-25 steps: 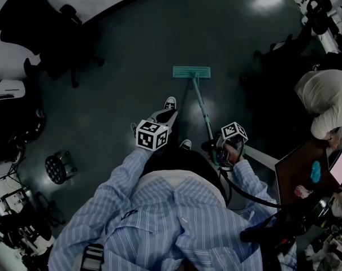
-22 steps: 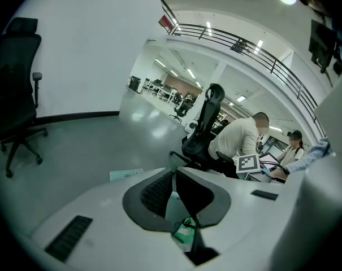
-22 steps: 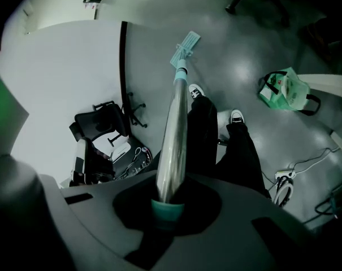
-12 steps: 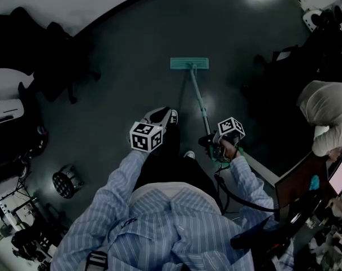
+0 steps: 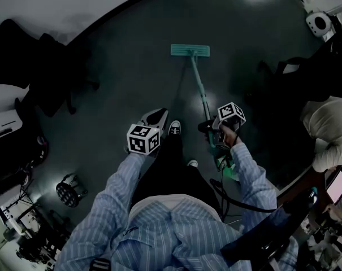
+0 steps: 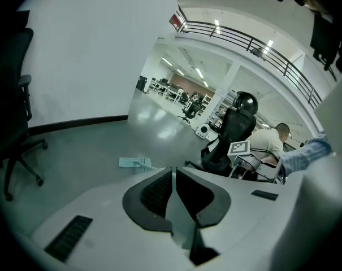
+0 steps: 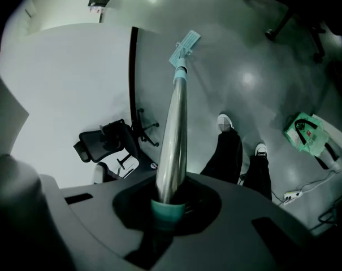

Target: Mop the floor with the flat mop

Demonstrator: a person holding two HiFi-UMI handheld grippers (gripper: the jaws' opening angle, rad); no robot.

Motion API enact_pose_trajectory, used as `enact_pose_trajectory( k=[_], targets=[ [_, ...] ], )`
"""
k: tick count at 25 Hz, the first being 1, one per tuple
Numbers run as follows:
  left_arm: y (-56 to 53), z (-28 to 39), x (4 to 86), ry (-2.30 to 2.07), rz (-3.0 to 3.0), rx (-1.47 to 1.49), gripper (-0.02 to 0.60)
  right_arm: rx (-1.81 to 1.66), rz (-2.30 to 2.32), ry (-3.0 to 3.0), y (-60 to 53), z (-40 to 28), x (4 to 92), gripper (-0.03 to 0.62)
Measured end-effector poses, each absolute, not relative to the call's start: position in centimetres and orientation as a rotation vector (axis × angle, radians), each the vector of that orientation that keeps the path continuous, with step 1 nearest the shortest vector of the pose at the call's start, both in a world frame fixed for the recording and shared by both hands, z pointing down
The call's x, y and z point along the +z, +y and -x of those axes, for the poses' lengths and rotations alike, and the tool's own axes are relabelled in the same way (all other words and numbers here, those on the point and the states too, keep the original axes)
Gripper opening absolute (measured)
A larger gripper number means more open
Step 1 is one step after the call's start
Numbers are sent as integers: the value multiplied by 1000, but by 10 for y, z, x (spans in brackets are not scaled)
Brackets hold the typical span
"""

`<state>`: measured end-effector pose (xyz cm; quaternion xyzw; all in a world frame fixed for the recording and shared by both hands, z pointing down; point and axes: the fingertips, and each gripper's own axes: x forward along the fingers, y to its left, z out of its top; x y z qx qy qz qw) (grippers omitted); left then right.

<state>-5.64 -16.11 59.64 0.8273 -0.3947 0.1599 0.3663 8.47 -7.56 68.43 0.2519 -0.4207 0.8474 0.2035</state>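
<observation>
The right hand-held gripper (image 7: 168,205) clamps the top of the silver metal pole (image 7: 173,123) of the teal flat mop (image 5: 200,92). Its rectangular pad (image 5: 190,51) lies on the glossy grey floor (image 5: 125,66) ahead. The left hand-held gripper (image 6: 173,188) hangs closed and empty. With only one grip, the pole may twist and lift a pad edge.

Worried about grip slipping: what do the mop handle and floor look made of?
Mop handle: looks like polished metal, with bright streaked reflections along it. Floor: smooth, glossy hard surface mirroring ceiling lights; exact material unclear.
</observation>
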Motion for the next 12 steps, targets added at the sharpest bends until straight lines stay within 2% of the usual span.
enact_pose_trajectory(
  k=[12],
  targets=[
    [-190,56,620,-966,-2073,384,23,2275,-834,-1229,-261,-85,697,28]
  ],
)
